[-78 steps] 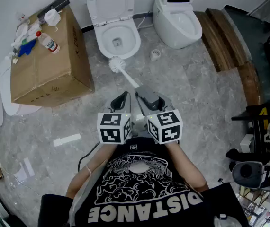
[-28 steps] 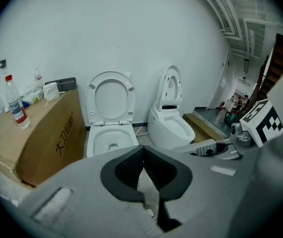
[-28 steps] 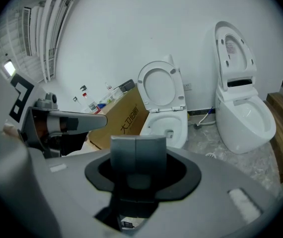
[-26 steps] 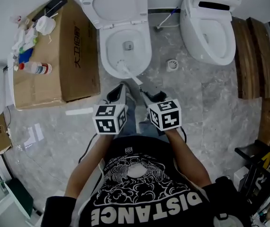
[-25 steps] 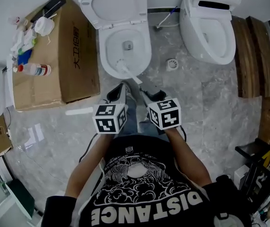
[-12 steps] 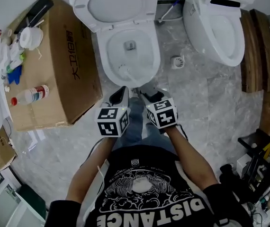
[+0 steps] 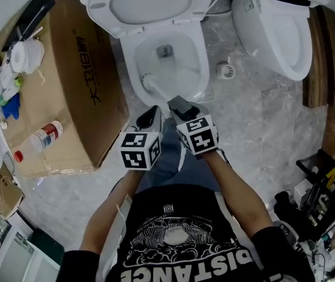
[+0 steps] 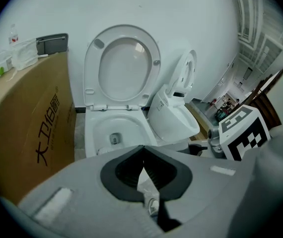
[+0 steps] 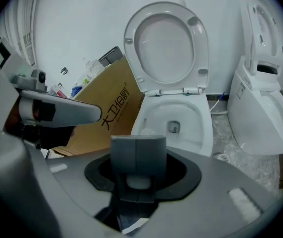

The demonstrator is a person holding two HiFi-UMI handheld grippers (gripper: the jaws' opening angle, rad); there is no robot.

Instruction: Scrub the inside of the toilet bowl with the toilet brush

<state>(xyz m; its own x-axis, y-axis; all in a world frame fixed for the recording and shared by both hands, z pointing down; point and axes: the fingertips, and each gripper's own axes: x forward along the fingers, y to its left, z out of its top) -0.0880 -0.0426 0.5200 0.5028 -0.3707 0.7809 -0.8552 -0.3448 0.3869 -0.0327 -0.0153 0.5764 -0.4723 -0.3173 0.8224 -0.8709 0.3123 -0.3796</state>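
Inside toilet bowl (image 7: 131, 78), toilet brush (image 7: 151, 84) head, right gripper (image 7: 179, 106) jaws clamping handle

Head view has even, diffuse indoor light, source not in view, w/ only faint shadows; the white toilet bowl (image 7: 186, 75) is close to blown out, the floor (image 7: 255, 128) carries a mild sheen, and the right edge falls dim. Both gripper views are fisheye, w/ black vignette at the corners & bowed lines. Bkgd there is sharp, but the left tool (image 8: 141, 150) and right tool (image 9: 137, 155), close to the lens, look soft.
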